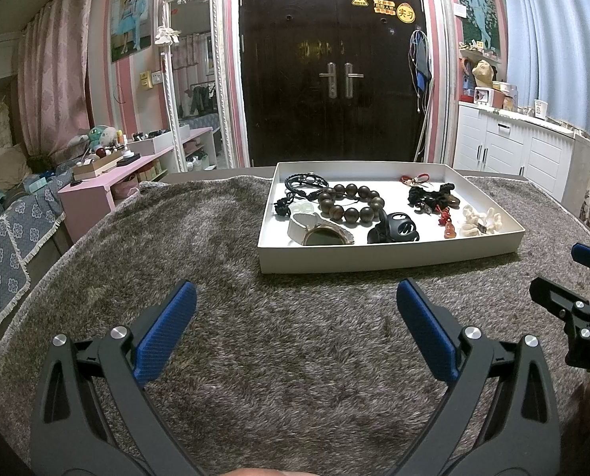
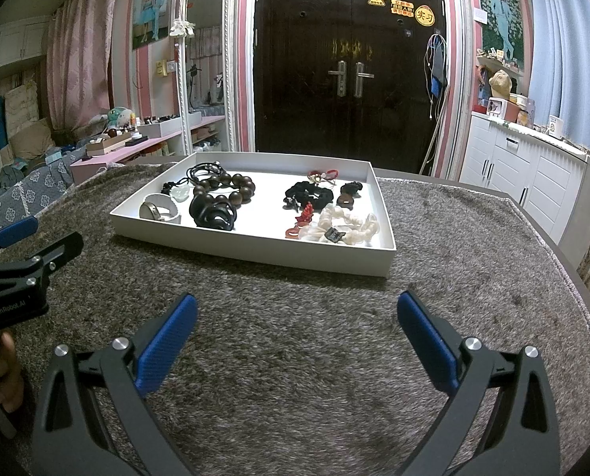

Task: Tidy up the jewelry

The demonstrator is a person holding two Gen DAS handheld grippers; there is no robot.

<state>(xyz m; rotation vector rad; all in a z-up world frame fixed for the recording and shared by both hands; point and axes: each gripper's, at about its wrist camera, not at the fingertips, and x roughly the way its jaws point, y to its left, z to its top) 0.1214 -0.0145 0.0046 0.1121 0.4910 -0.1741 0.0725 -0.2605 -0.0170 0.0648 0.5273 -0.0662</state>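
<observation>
Left gripper (image 1: 295, 297) spread wide, empty, over shaggy rug (image 1: 215, 317). Right gripper (image 2: 297, 309) likewise spread, empty. White tray (image 1: 374, 258) at 12–1 o'clock holds bead bracelet (image 1: 350, 202), black claw clip (image 1: 394, 230), other jewelry.

Dim indoor light, cool cast, sharp centre, strong fisheye bending (dark vignette at corners)
</observation>
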